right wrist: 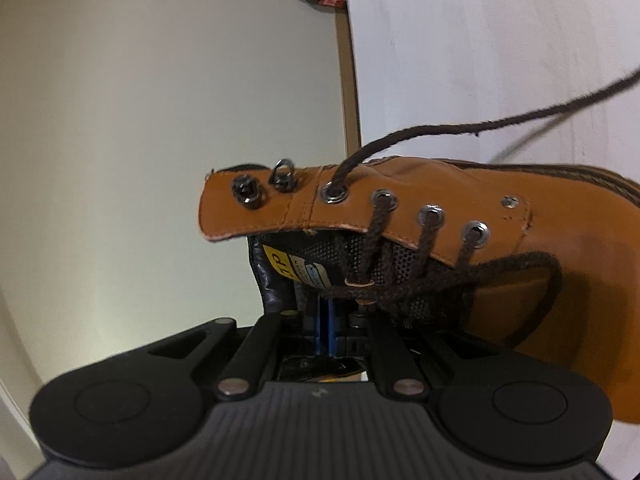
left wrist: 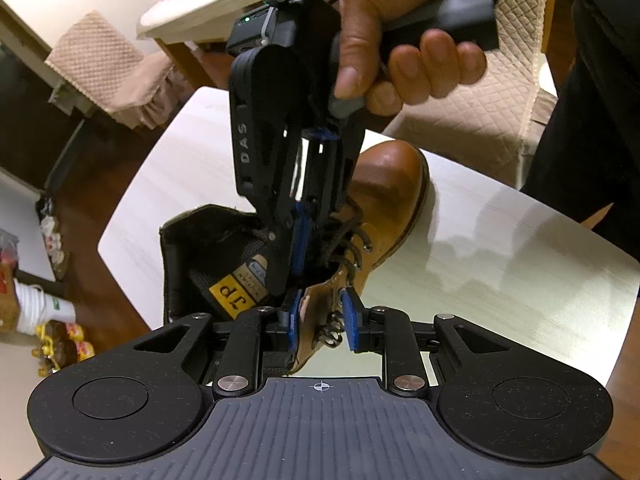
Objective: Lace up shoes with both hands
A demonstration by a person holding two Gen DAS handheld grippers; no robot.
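Two claws on one boot, so starting with those. Left claw (left wrist: 323,322) straddling the upright eyelet flap (left wrist: 320,304) of a tan leather ankle boot (left wrist: 392,176), blue pads (left wrist: 352,320) one on each side of it. Near pad looks flush against the inside of the flap, far pad sitting right by the metal hooks (left wrist: 334,330). Honestly can't tell if that's a real squeeze or just a loose bracket around the leather.

Right claw (left wrist: 300,248) coming in from above, gripped at the handle by a right hand (left wrist: 384,40), nose buried in the boot's opening beside the crossed lacing. From its own camera, right claw (right wrist: 325,328) closed up tight, pads practically together. Can't make out whether anything is nipped in there.

Moving out: dark brown lace (right wrist: 440,132) threaded through the lower round eyelets, popping out of the top eyelet (right wrist: 334,192) and trailing off loose toward the right edge. Both hooks above that eyelet bare. Yellow label (left wrist: 234,300) showing on the tongue inside.

Boot lying on a white table (left wrist: 500,248), toe pointing away from the left camera. Quilted beige chair covers (left wrist: 100,60) further back, plus some clutter on the floor off to the left.
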